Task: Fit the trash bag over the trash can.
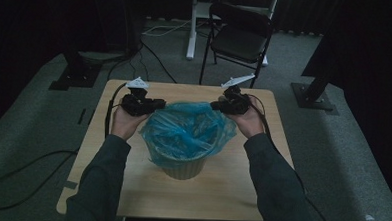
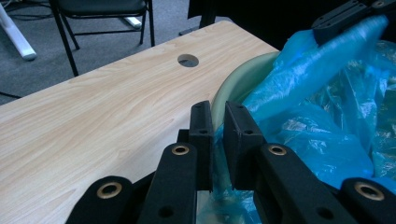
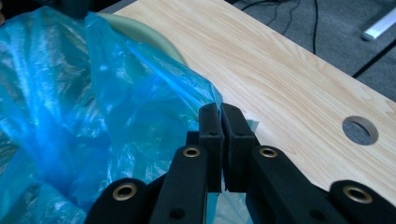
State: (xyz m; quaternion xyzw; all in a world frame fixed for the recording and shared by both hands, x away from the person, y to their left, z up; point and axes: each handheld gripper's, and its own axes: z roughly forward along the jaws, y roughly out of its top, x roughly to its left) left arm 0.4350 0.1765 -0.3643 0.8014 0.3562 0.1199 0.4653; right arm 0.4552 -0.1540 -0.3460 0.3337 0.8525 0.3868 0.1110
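Note:
A pale green bin stands mid-table, lined with a blue plastic bag whose edge is bunched above the rim. My left gripper is at the bag's left edge. In the left gripper view its jaws stand a narrow gap apart beside the bin's rim, with blue film low in the gap. My right gripper is at the bag's right edge. Its jaws are pressed together on the bag's film.
The wooden table has a round cable hole near its far edge. A black folding chair stands behind the table. Cables lie on the grey carpet at left.

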